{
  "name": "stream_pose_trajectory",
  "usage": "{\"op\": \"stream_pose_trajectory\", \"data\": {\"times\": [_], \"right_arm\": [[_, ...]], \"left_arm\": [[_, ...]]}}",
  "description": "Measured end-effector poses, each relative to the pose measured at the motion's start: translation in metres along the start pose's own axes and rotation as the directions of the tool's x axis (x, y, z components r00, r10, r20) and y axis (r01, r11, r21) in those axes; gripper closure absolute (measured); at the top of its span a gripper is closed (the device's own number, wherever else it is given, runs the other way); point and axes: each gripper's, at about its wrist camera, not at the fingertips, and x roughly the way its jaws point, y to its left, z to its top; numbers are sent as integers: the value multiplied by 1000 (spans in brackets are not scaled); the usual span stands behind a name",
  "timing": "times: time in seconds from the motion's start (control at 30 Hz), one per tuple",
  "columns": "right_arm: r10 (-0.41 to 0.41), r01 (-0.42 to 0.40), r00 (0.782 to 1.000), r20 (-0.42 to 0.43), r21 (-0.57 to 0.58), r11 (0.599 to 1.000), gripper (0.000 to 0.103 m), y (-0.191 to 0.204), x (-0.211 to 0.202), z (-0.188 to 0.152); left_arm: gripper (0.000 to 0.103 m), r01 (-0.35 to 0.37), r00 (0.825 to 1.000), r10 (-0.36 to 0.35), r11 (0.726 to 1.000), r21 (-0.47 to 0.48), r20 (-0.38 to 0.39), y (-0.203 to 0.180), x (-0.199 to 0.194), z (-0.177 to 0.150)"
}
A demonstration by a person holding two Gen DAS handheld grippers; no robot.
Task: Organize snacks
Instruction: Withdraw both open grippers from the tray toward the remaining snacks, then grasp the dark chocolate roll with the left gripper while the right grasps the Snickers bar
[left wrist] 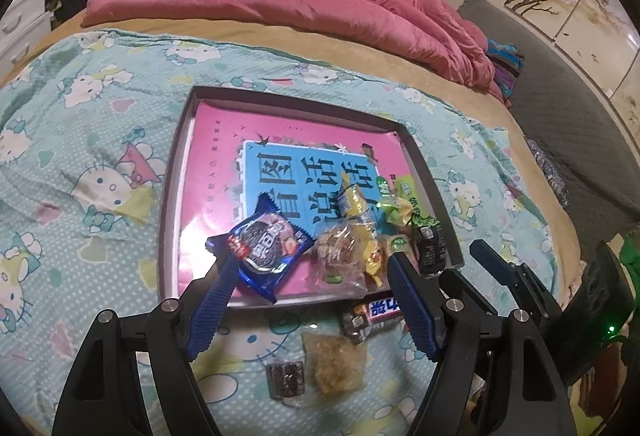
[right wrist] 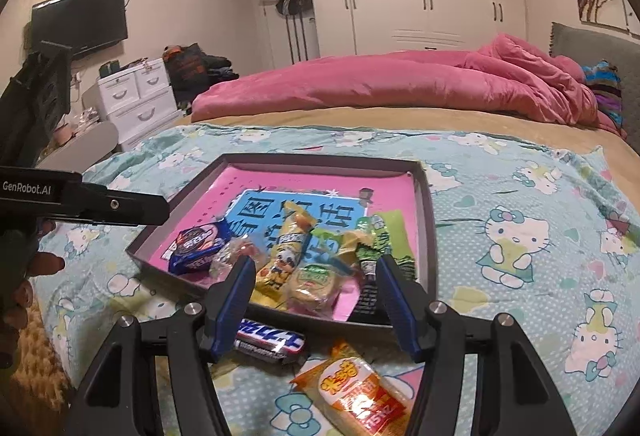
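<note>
A shallow grey tray [left wrist: 416, 152] lies on the cartoon-cat bedspread [left wrist: 92, 124], lined with a pink and blue printed sheet [left wrist: 224, 140], and serves as the collecting place for the snacks. Most of them are already bunched along its near edge toward the near right corner: a blue cookie pack [left wrist: 266, 250], a clear bag of brownish pieces [left wrist: 340, 248], a yellow wrapper [left wrist: 354, 204] and several green packets [left wrist: 400, 196]; the far half of the tray holds nothing, probably because each piece is dropped in from the near side.

The left gripper [left wrist: 310, 272] hovers over the near edge with its jaws wide. The cookie pack lies beside the left finger, but nothing appears pinched between them, so it looks just released or about to be nudged.

The right gripper [right wrist: 316, 276] also hangs wide open and empty above the near edge, looking down at what is not yet gathered. Outside the tray on the bedspread lie a dark chocolate bar [right wrist: 270, 342] just beside the near edge, an orange pack [right wrist: 356, 392] nearer the camera, and, in the left view, a pale crumbly bag [left wrist: 338, 364] and a small dark square packet [left wrist: 286, 378]. The chocolate bar seems the easiest next pick.
</note>
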Motion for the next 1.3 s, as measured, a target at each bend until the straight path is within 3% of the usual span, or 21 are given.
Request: {"op": "stream_pose_trajectory", "data": {"times": [0.77,1.3], "right_arm": [[-8,-4,997,-81,-138,990,41,30,-3,-19],[-71,29,987,-145,-276,961,41,51,3,-38]], "left_arm": [[25,-31,999,31,999,-16,-37,17,-11,-21],[25,-61,987,58,998,-16,-149,29,6,-52]]}}
